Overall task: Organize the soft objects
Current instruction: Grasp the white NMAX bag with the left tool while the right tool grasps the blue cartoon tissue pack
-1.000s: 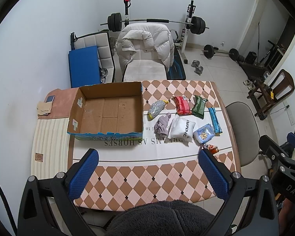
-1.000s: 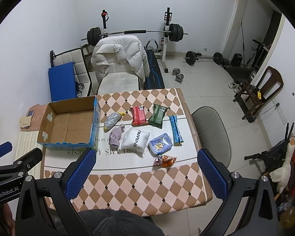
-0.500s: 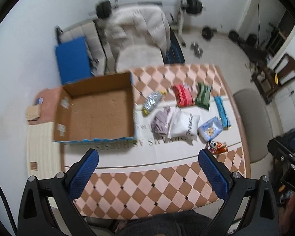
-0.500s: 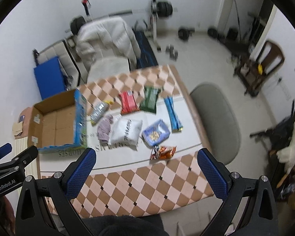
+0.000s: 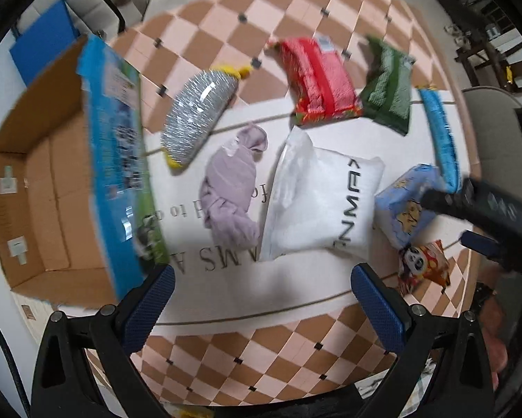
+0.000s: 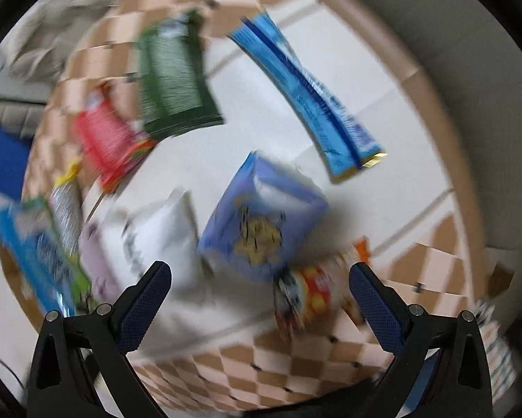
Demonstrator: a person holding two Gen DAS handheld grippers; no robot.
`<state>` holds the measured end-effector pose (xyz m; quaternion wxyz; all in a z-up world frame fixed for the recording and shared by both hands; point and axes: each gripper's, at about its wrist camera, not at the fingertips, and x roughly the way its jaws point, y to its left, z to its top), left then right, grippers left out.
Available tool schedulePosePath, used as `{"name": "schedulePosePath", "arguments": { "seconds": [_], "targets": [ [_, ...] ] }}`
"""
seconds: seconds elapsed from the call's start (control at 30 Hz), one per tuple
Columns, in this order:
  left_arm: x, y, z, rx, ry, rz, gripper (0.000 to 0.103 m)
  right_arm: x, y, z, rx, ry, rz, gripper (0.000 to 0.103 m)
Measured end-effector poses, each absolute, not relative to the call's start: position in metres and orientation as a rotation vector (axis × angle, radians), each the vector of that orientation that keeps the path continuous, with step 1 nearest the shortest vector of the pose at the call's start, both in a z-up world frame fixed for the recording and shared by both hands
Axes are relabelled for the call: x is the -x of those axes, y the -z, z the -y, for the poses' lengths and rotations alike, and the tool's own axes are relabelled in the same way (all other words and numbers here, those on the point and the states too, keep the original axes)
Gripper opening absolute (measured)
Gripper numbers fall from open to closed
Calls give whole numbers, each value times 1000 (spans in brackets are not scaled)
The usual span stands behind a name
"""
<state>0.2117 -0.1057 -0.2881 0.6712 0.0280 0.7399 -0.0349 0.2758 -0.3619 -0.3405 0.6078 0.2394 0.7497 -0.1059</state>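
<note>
I hold my left gripper [image 5: 261, 299] and right gripper [image 6: 260, 291] wide open above the table [image 5: 261, 358], because the soft bags go in the box [image 5: 52, 188] beside them.

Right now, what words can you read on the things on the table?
"NMAX", partly cut off, on the white pillow bag.
"MS A" and "to" fragments on the tablecloth.
Printing on the cardboard box side is blurred, unreadable.
Snack packet printing, such as the panda packet, is unreadable.

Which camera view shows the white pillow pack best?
The left wrist view: the white pillow pack lies whole and sharp, its black lettering visible. In the right wrist view it is blurred and partly hidden behind the left finger.
</note>
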Motion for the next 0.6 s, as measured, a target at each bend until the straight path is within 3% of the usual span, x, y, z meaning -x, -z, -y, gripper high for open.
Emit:
{"name": "schedulePosePath", "arguments": {
  "seconds": [0.07,0.17,0.23,0.33,0.43,0.6],
  "targets": [
    [-218,297,106,-50,73,-1680,103,-283,368,365,-608,274,-1766,102],
    [-225,305,107,-32,82,-1698,103,-287,397,365,-621,287,-1812,91],
    [-229,308,111,-38,96,-1711,103,-285,406,362,-571,252,-1840,81],
    [-235,317,122,-42,137,-1736,103,-278,406,357,-402,182,-1865,76],
    [-242,333,138,-57,197,-1763,103,-267,401,357,-194,129,-1862,75],
    [-250,363,166,-107,251,-1823,103,-249,408,372,-157,129,-1859,81]
  ]
}}
